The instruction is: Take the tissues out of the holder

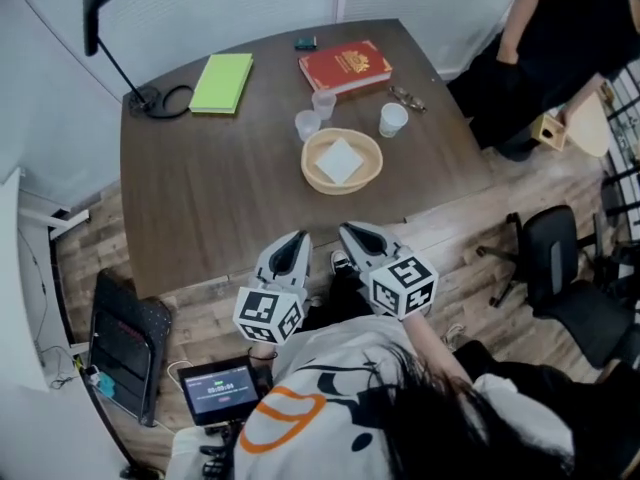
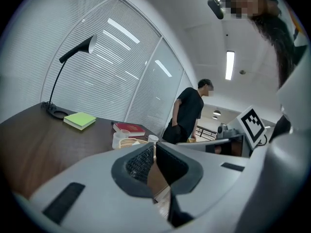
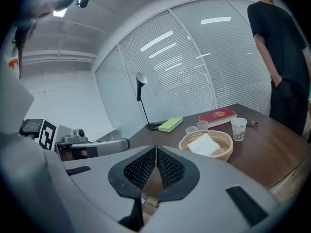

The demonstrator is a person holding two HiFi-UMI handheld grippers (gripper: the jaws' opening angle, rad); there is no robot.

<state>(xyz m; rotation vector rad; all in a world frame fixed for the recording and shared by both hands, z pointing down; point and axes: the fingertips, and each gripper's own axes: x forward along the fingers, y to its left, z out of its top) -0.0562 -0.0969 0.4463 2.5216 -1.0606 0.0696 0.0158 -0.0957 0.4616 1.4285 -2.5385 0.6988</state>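
A woven basket (image 1: 312, 175) stands near the middle of the brown table (image 1: 210, 198) and holds a flat stack of white tissues (image 1: 340, 160). Both grippers hover off the table's front edge, close to my body. My left gripper (image 1: 296, 238) is shut with nothing in it, its pads meeting tip to tip (image 2: 154, 147). My right gripper (image 1: 351, 230) is also shut and empty (image 3: 155, 148). In the right gripper view the basket (image 3: 228, 148) and tissues (image 3: 204, 143) lie ahead to the right. From the left gripper view only the basket's edge (image 2: 127, 142) peeks over the jaws.
Behind the basket stand two clear cups (image 1: 308, 125) and a paper cup (image 1: 393, 119). Beyond are a red book (image 1: 345, 66), a green notebook (image 1: 222, 82), glasses (image 1: 407, 97) and a desk lamp (image 1: 145, 98). A person in black (image 1: 560, 38) stands at the far right; office chairs (image 1: 570, 268) flank me.
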